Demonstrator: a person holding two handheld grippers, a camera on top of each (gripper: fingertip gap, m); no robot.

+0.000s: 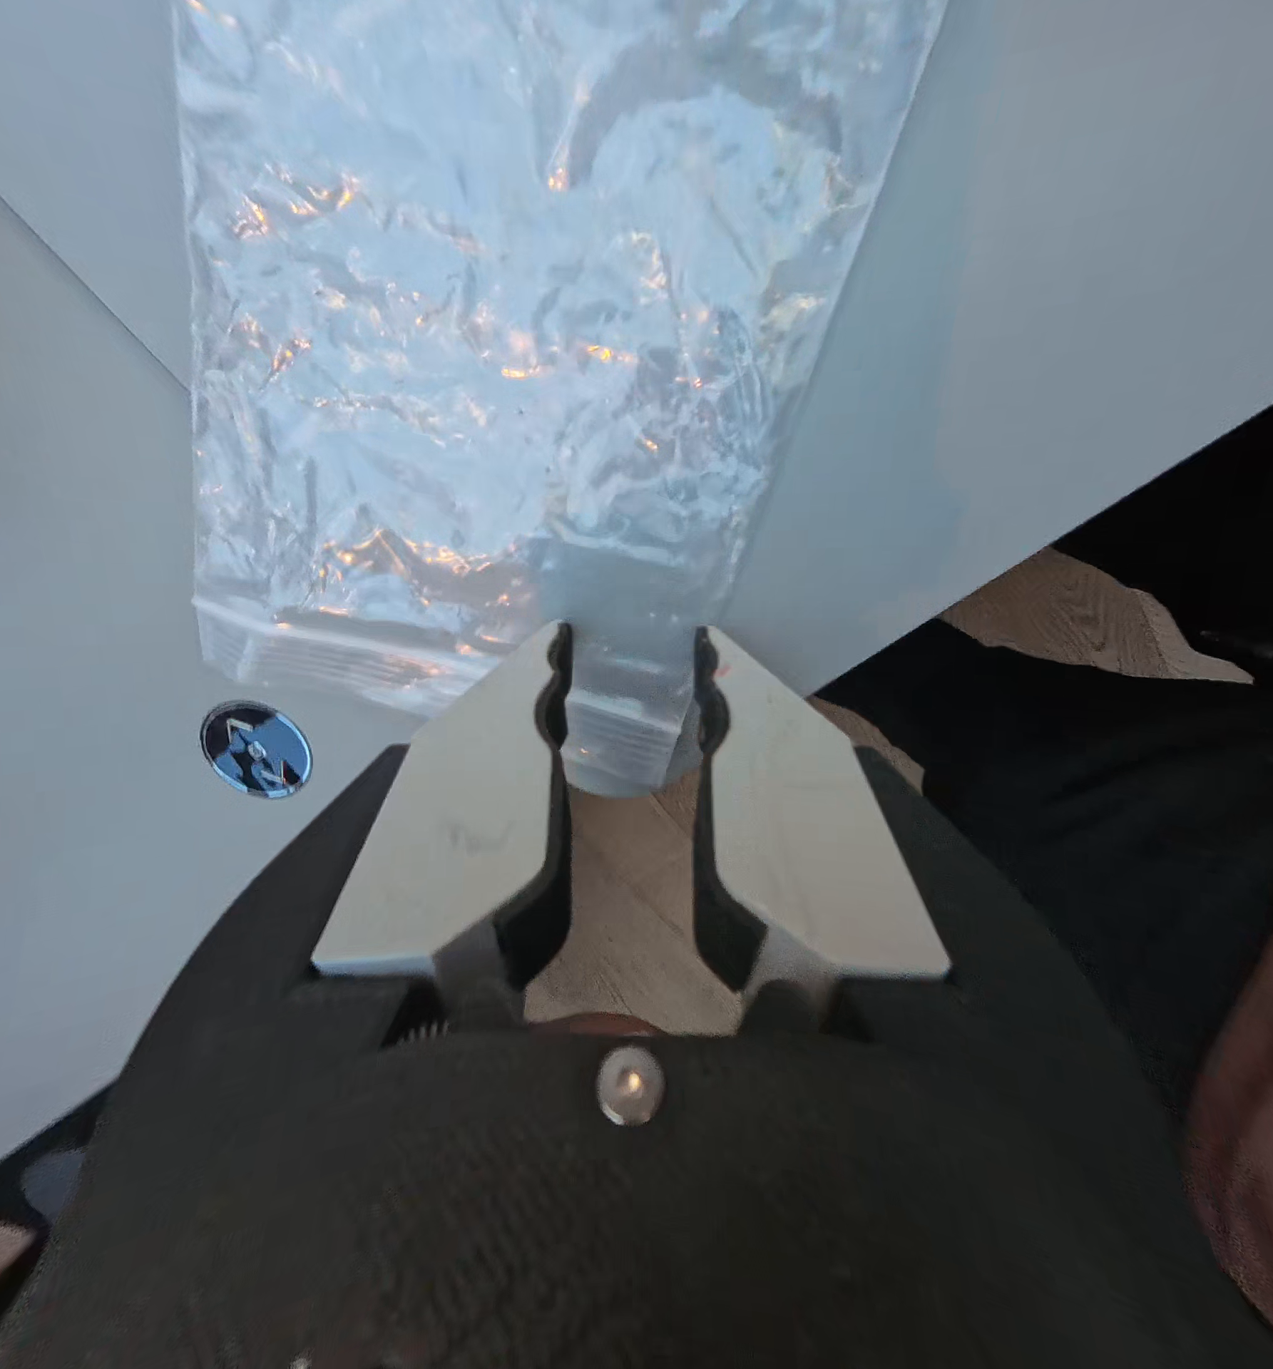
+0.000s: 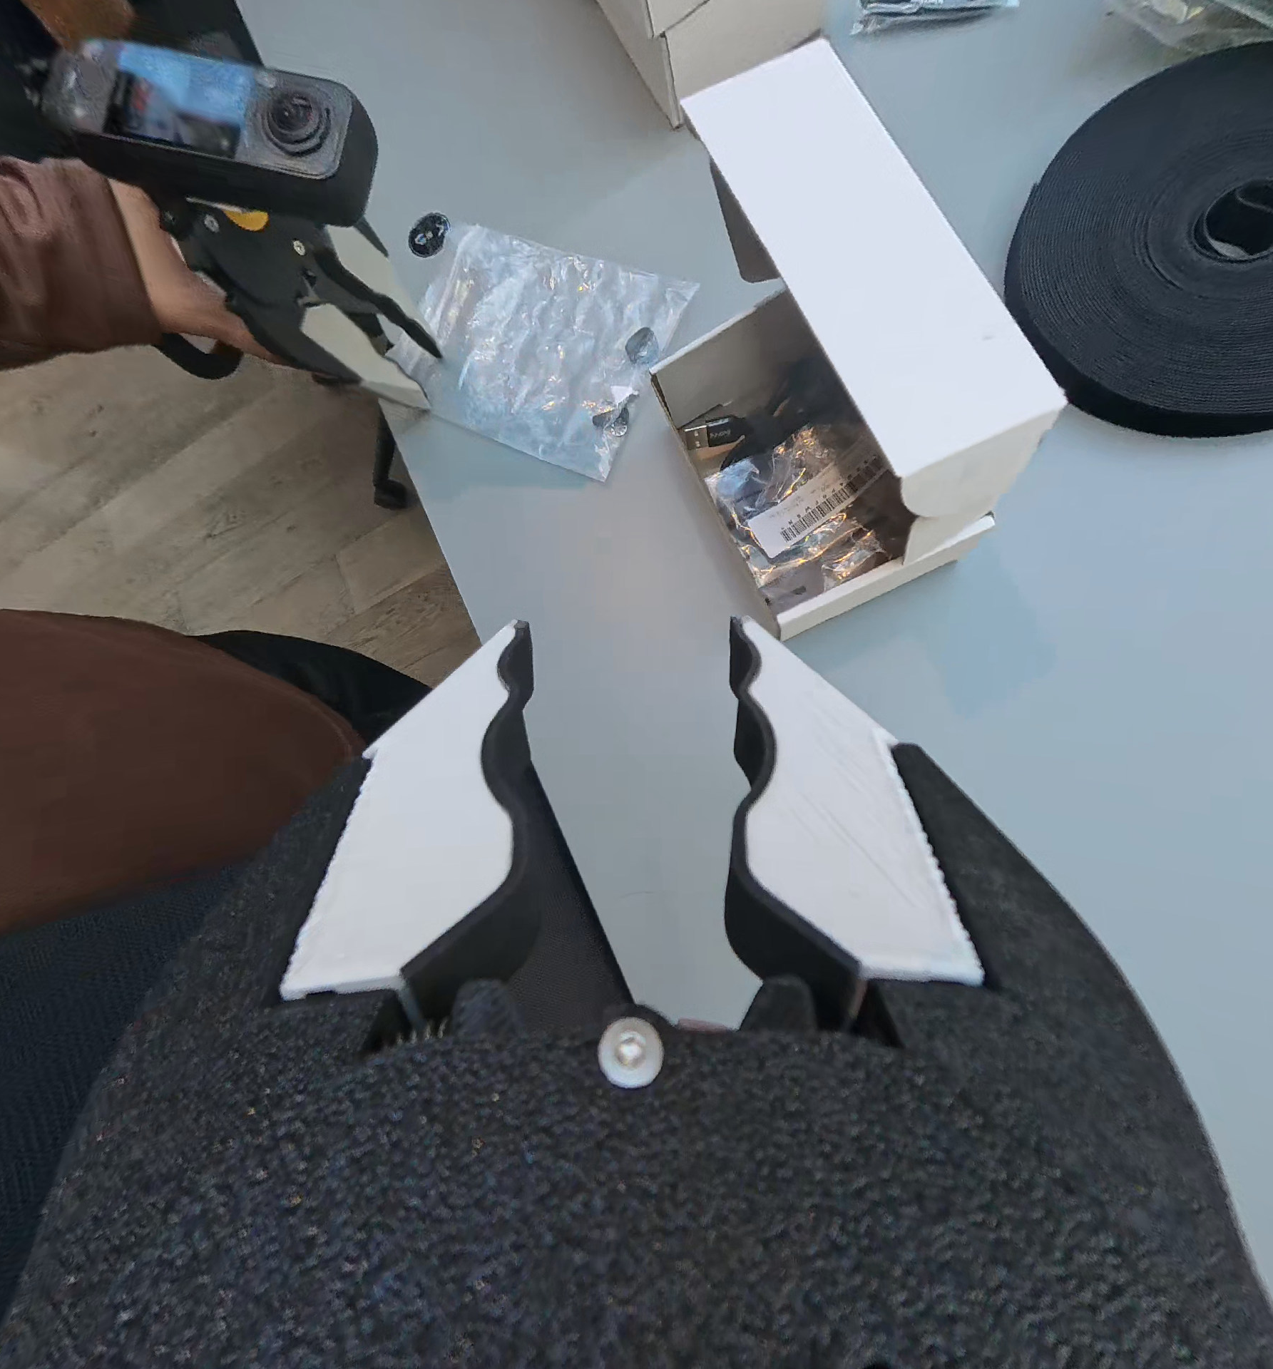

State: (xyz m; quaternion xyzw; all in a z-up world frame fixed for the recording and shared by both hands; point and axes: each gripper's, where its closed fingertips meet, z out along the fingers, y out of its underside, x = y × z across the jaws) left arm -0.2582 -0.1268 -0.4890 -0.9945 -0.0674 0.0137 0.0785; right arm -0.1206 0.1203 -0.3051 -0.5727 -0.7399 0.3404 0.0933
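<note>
The left gripper (image 1: 629, 652) is clenched on the zip edge of the clear plastic bag (image 1: 485, 333), which lies flat at the table's (image 2: 1063, 741) corner; the right gripper (image 2: 629, 644) hovers released over bare tabletop, near the opened white box (image 2: 937, 326).

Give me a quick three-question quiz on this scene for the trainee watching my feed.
1. True or false: the left tool has the zip-seal corner of the clear plastic bag between its fingers.
2. Multiple choice: where does the roll of black strap lie? A) inside the open white box B) on the grey table, to the right of that box C) on the wooden floor
3. Short answer: what does the right tool hold?

Key
1. True; the bag's corner sits between the fingers at the table edge.
2. B.
3. Nothing; its fingers stand apart over bare table.
</note>
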